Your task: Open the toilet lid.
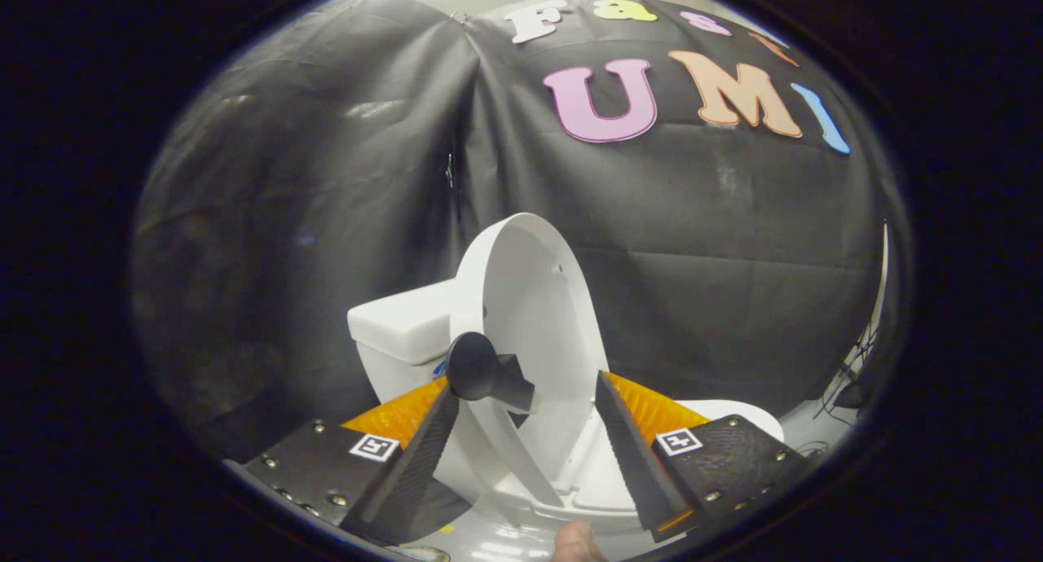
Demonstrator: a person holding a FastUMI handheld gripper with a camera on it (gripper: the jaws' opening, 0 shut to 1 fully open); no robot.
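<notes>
Gripper view: gripper [525, 403] spread wide, level, fingers flanking the raised toilet lid [530, 301] and its black knob [477, 368].

Glossy white plastic lid [534, 301], tongs [525, 399] (ribbed pads)

Gripper [525, 399] held level, jaws spread wide apart, black ribbed fingers [424, 456] with orange backing, pressing on nothing, what looks like a fingertip [577, 543] just below

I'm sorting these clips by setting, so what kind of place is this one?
Likely a mock bathroom in a recording booth: a white toilet with its tank and raised lid stands against a black cloth wall. The open gripper straddles the lid's black knob.
</notes>
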